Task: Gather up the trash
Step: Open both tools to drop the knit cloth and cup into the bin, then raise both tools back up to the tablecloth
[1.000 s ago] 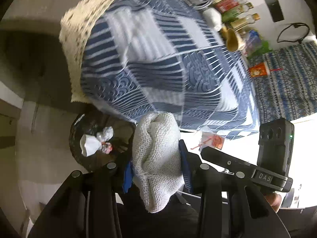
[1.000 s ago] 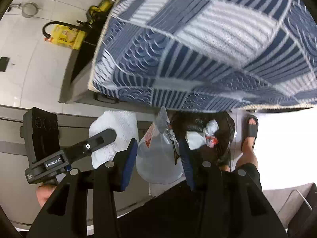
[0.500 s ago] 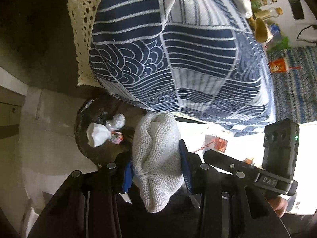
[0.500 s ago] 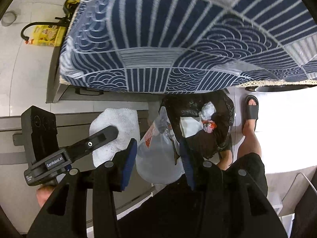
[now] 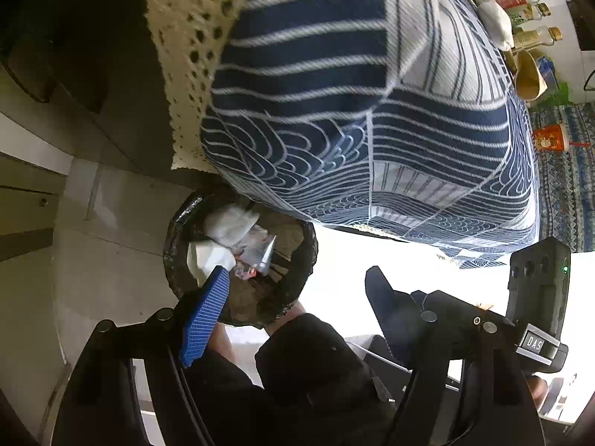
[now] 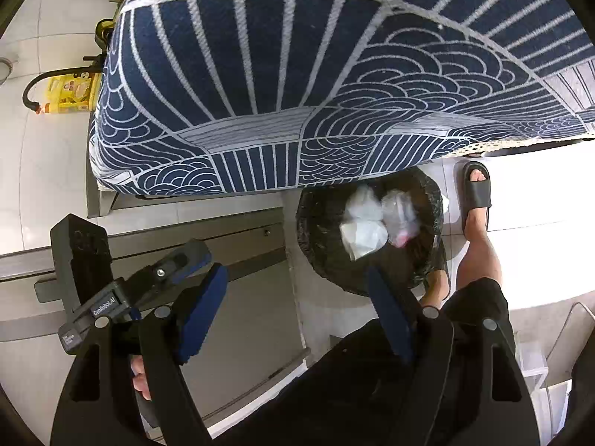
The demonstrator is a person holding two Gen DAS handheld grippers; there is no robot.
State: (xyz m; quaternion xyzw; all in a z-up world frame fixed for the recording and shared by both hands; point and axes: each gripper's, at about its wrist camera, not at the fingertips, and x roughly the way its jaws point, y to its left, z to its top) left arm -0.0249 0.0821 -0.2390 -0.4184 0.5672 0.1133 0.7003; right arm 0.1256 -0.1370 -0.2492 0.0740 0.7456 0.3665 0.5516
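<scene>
A round trash bin with a black liner [image 5: 186,238] [image 6: 323,223] stands on the floor under the table's edge. Inside lie white crumpled pieces [image 5: 230,223] [image 6: 362,238] and a clear plastic bag [image 5: 260,249] [image 6: 399,212]. My left gripper [image 5: 297,290] is open and empty above the bin's near rim. My right gripper [image 6: 297,290] is open and empty, its right finger over the bin's near rim. The left gripper's body also shows in the right wrist view [image 6: 148,286], and the right gripper's body in the left wrist view [image 5: 483,319].
A table with a blue-and-white patterned cloth [image 5: 353,111] [image 6: 316,85] and lace trim overhangs the bin. Bottles [image 5: 528,11] and a red cup [image 5: 550,137] stand at its far end. The person's sandalled foot [image 6: 478,186] is beside the bin. Yellow bottles [image 6: 70,93] stand by the wall.
Both grippers have opened. The white knitted bundle left the left gripper and the clear plastic bag left the right gripper; both now lie in the bin. Both cameras moved closer to the table edge.
</scene>
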